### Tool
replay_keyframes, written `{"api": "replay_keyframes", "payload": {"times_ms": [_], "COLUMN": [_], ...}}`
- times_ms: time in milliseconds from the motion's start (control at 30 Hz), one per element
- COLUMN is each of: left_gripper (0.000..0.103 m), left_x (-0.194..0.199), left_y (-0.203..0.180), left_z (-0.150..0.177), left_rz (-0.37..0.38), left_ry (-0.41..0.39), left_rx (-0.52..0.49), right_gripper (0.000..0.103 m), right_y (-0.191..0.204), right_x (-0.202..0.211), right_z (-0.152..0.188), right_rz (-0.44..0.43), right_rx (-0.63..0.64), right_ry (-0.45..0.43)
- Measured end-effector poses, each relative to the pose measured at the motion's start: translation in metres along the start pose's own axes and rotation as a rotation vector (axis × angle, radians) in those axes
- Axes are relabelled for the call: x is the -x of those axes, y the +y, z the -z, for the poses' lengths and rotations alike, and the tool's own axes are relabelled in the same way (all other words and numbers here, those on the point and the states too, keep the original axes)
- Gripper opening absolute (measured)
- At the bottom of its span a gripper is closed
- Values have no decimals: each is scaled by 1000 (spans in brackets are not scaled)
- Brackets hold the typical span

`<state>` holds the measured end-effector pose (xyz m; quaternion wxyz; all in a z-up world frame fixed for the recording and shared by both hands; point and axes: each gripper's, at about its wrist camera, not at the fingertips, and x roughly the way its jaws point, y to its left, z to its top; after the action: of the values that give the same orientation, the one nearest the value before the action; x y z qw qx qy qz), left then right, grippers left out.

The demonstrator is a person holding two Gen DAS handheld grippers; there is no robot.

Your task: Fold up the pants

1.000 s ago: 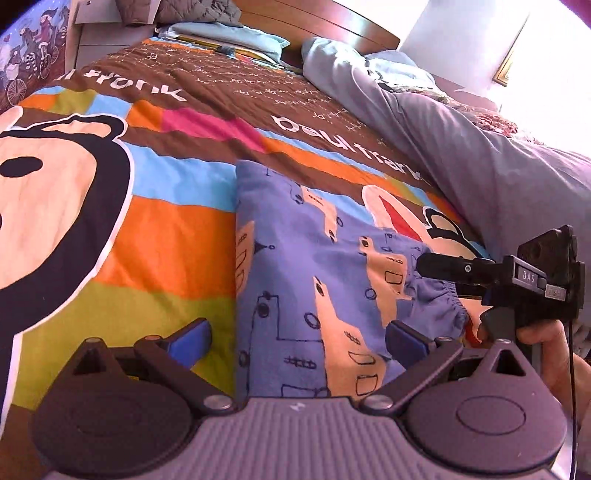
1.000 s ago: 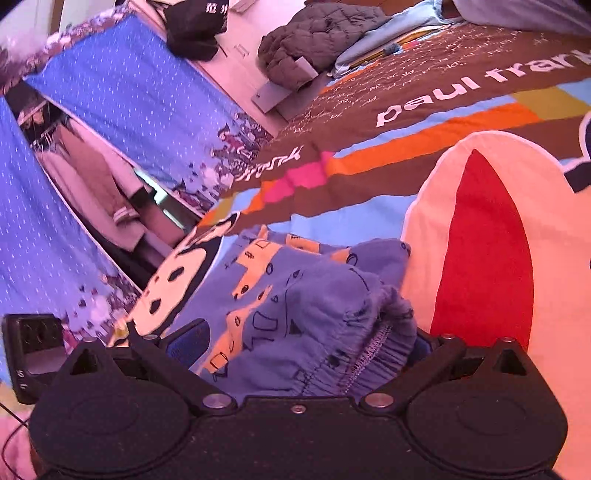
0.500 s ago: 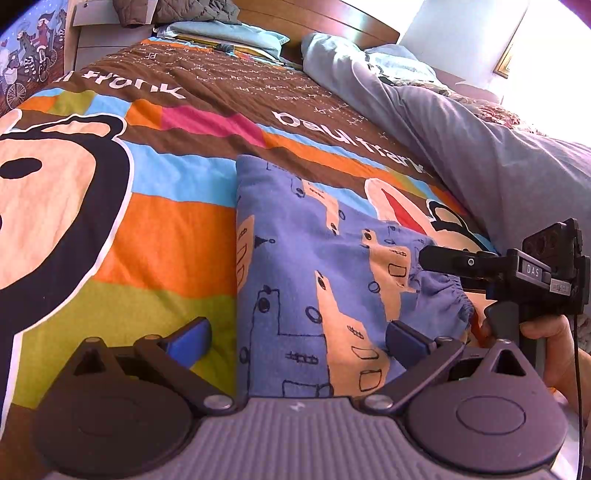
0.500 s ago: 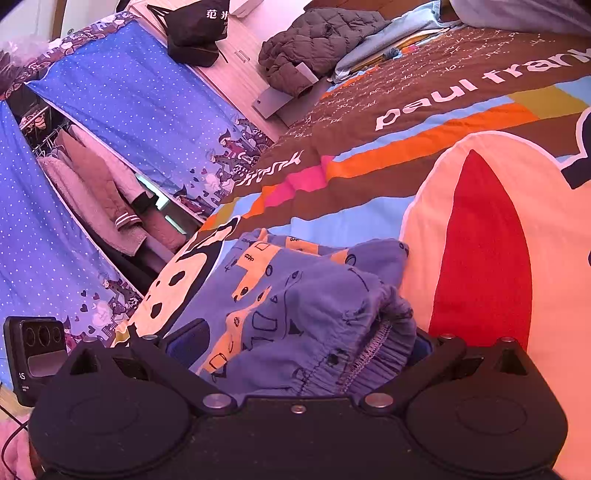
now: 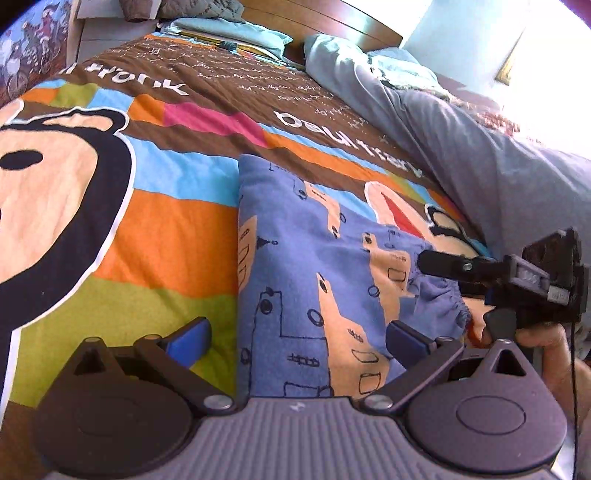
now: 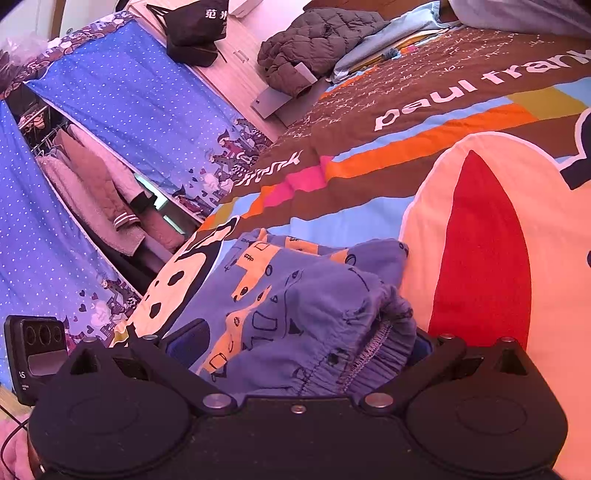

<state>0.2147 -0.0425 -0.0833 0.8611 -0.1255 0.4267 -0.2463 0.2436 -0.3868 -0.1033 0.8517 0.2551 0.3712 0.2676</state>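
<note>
One folded pants (image 5: 317, 280) lengthwise toward headboard (image 5: 321, 27); waistband in right tool (image 6: 306, 341)

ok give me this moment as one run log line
pants folded on bedspread | left tool open at near edge | right tool open around waistband | next: probably grip, fold

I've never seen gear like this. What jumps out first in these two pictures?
The loud cartoon monkey bedspread fills both views. On it lie small blue pants with an orange print, already folded into a block, straight ahead of the left gripper, whose jaws stand open over them. The right gripper has the gathered waistband bunched between its jaws, which also stand open.
</note>
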Motion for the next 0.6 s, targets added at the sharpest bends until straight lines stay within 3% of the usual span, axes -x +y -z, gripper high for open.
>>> {"api": "replay_keyframes", "payload": {"times_ms": [33, 67, 100, 133, 167, 233, 267, 400, 500, 600], "left_gripper": [99, 95, 83, 70, 67, 45, 45, 24, 20, 20], "left_x": [1, 3, 5, 7, 7, 8, 8, 17, 39, 71], "left_y": [3, 6, 8, 10, 11, 12, 12, 16, 26, 29], "left_z": [0, -1, -1, -2, -3, -4, -3, -7, -16, -23], "left_rz": [8, 4, -15, -39, -53, -20, -13, -28, -30, -152], "left_ry": [-7, -15, -22, -26, -23, -14, -14, -28, -71, -156], "left_rx": [26, 55, 83, 102, 107, 112, 126, 164, 231, 156], "right_gripper": [94, 81, 70, 52, 43, 37, 33, 26, 24, 23], "right_y": [1, 3, 4, 5, 8, 14, 20, 48, 79, 123], "right_x": [1, 2, 3, 4, 4, 3, 2, -3, -11, -26], "right_z": [0, 1, 3, 4, 6, 9, 10, 17, 16, 8], "right_rz": [17, 43, 69, 90, 127, 167, 183, 269, 330, 341], "right_rx": [-10, -24, -42, -55, -59, -30, -11, 32, 70, 202], "right_ry": [-9, -22, -40, -49, -56, -65, -70, -106, -120, -128]}}
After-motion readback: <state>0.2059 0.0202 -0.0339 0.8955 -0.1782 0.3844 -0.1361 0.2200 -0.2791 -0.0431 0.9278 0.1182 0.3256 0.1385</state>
